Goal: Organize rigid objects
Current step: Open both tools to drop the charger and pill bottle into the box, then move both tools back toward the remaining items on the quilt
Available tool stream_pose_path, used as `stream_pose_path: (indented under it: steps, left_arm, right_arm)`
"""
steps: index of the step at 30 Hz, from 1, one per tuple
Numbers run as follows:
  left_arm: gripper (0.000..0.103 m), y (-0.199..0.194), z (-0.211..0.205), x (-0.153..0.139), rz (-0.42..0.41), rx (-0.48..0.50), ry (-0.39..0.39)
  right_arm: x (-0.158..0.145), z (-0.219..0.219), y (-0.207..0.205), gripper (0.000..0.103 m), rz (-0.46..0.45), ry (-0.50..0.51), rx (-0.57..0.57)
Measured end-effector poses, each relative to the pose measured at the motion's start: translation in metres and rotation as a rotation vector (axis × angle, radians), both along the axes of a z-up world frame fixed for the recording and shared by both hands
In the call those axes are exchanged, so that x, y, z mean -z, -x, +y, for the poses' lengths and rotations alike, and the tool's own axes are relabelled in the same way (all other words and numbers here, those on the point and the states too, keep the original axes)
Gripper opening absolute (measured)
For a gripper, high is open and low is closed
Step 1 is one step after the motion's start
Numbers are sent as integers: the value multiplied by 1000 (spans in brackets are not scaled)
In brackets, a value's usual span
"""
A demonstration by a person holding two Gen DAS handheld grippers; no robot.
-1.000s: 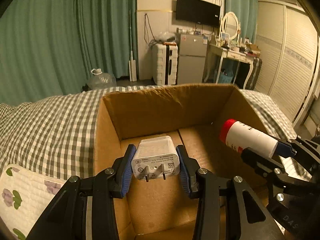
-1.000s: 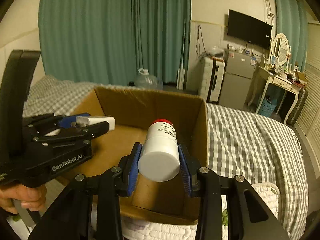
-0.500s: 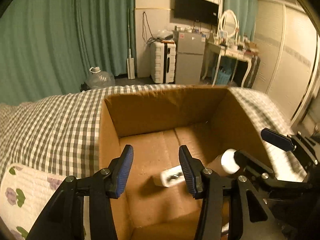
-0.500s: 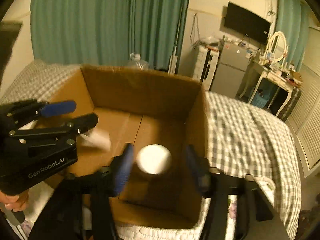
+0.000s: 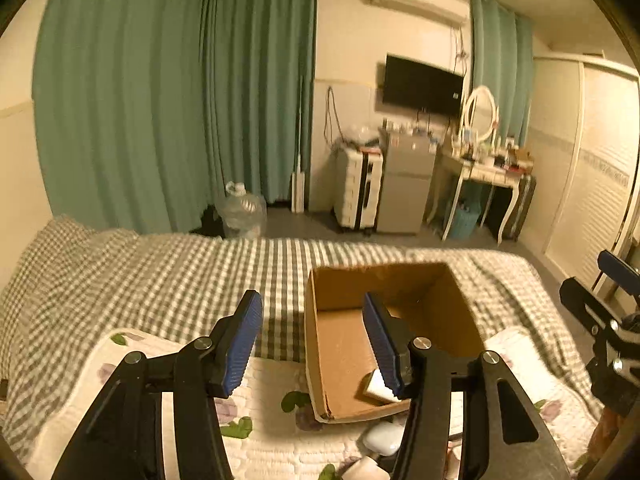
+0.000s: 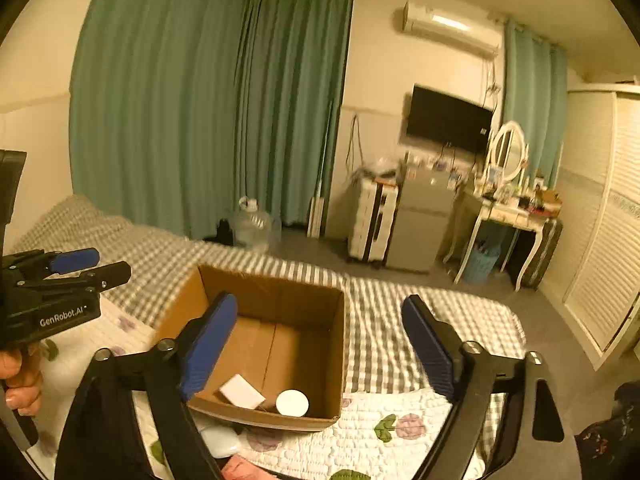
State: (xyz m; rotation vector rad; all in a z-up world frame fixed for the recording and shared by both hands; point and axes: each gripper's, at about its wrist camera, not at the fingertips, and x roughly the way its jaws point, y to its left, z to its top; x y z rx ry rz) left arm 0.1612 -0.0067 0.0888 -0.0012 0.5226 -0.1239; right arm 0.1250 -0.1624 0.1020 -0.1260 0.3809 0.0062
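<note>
Now left claw [image 5: 312, 344] opening, empty; right claw [image 6: 320, 344] opening wide, empty.

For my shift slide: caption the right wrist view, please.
Right tongs opening, empty, above the cardboard box holding a white charger and bottle.

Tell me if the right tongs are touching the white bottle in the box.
Apart. The right wrist view shows the right tongs, jaws opening and empty, well above the white bottle in the cardboard box.
</note>
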Motion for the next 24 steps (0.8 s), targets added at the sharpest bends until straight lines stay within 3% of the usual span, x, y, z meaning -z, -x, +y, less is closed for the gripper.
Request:
stream_pose_path:
  steps: [7,11,17,24]
  left_arm:
    - [62,74,-3,-47,-155,35,-58]
    - [63,107,-10,-62,-205,60,-75]
    - [63,139,-12,-73,-217,71,-36]
    - [63,145,-15,-57,-179,49,14]
  right_arm:
    - [-47,17,63,103,-114,-18,5]
    - [-70,22,105,103,-168,-11,9]
    - [-94,25,151,103,-218,72,21]
    - [-94,12,181,103,-224,68,41]
